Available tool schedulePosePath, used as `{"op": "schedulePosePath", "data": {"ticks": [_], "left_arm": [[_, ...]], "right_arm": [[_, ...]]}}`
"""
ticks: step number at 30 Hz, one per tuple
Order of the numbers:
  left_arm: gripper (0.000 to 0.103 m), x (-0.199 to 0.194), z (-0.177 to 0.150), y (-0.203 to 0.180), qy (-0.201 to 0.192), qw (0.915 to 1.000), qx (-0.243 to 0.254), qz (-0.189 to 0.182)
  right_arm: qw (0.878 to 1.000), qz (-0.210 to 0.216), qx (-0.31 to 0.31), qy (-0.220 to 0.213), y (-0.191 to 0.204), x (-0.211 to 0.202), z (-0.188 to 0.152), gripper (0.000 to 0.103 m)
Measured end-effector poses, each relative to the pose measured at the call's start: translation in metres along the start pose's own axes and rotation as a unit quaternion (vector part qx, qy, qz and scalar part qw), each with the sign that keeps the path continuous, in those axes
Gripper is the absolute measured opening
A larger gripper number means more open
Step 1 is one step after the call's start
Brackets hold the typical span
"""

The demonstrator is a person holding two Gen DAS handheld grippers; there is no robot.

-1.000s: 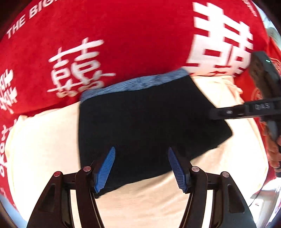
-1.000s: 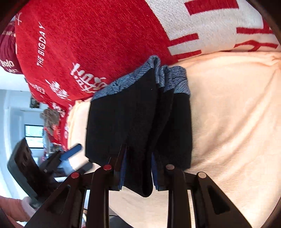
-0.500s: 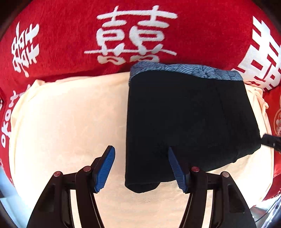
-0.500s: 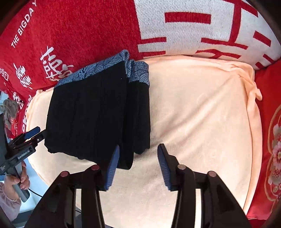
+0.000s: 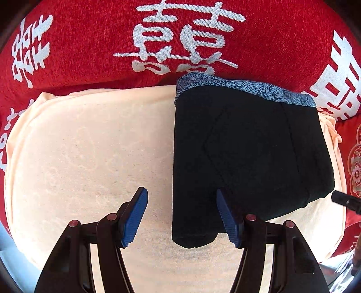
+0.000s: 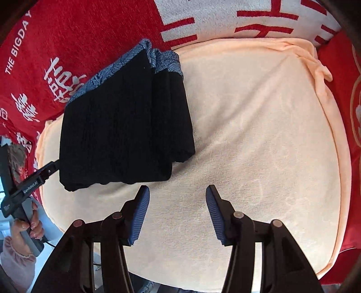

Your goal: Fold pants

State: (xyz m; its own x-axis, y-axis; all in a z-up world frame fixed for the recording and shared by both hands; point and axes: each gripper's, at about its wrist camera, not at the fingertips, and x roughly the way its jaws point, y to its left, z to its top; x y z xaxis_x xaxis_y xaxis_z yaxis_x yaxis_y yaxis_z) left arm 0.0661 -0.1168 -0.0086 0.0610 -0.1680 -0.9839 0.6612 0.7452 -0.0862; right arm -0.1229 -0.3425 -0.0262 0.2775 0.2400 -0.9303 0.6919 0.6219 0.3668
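The black pants (image 5: 248, 153) with a blue patterned waistband (image 5: 243, 86) lie folded in a compact rectangle on a peach towel (image 5: 90, 146). In the right wrist view the pants (image 6: 121, 126) lie at the left of the towel (image 6: 259, 135). My left gripper (image 5: 181, 216) is open and empty, hovering over the near left corner of the pants. My right gripper (image 6: 177, 214) is open and empty, just in front of the pants and apart from them. The left gripper's tool (image 6: 27, 182) shows at the left edge of the right wrist view.
Red cushions with white characters (image 5: 180, 40) stand behind the towel. A white and red cushion (image 6: 248, 18) is at the back in the right wrist view. A red cushion (image 6: 345, 90) borders the towel's right side.
My right gripper let go of the pants' edge, opened and drew back toward the near side. My left gripper shifted left and back. The pants now lie flat and folded.
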Motion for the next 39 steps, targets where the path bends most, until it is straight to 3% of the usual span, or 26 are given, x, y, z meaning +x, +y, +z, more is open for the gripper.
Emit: {"op": "schedulePosePath", "data": {"ticks": [1, 2, 10, 12, 14, 22, 26, 29, 31, 36, 39], "left_arm": [[0.080, 0.001, 0.000, 0.000, 0.003, 1.0000, 0.002, 0.007], [0.082, 0.001, 0.001, 0.001, 0.002, 0.9998, 0.004, 0.017], [0.082, 0.010, 0.008, 0.007, 0.008, 1.0000, -0.002, -0.004], [0.082, 0.014, 0.012, 0.011, 0.014, 0.9997, -0.007, -0.017], [0.082, 0.017, 0.015, 0.016, 0.019, 0.9993, -0.012, -0.031], [0.082, 0.026, 0.034, 0.026, 0.031, 0.9975, -0.018, -0.060], [0.082, 0.030, 0.049, 0.027, 0.038, 0.9964, -0.021, -0.072], [0.082, 0.037, 0.058, 0.028, 0.041, 0.9964, -0.022, -0.070], [0.100, 0.040, 0.062, 0.029, 0.045, 0.9965, -0.023, -0.066], [0.101, 0.049, 0.072, 0.031, 0.059, 0.9955, -0.020, -0.072], [0.101, 0.055, 0.078, 0.033, 0.065, 0.9927, -0.022, -0.099]], "right_arm": [[1.000, 0.008, 0.003, -0.007, 0.003, -0.003, 0.000, 0.056], [1.000, 0.019, 0.008, -0.016, 0.004, -0.007, 0.002, 0.056], [1.000, 0.001, -0.001, -0.003, 0.019, 0.022, 0.017, 0.056], [1.000, -0.027, -0.010, 0.007, 0.019, 0.033, 0.017, 0.061], [1.000, -0.028, -0.003, 0.011, 0.015, 0.038, 0.017, 0.065], [1.000, -0.002, -0.013, 0.025, 0.001, 0.034, 0.009, 0.072], [0.999, 0.033, -0.007, 0.018, -0.003, 0.025, 0.023, 0.073], [0.998, 0.061, 0.004, 0.009, -0.007, 0.023, 0.038, 0.080], [0.997, 0.073, 0.004, 0.010, -0.008, 0.023, 0.047, 0.080], [0.995, 0.097, 0.003, 0.027, -0.015, 0.031, 0.058, 0.081], [0.992, 0.120, 0.014, 0.029, -0.022, 0.037, 0.059, 0.082]]}}
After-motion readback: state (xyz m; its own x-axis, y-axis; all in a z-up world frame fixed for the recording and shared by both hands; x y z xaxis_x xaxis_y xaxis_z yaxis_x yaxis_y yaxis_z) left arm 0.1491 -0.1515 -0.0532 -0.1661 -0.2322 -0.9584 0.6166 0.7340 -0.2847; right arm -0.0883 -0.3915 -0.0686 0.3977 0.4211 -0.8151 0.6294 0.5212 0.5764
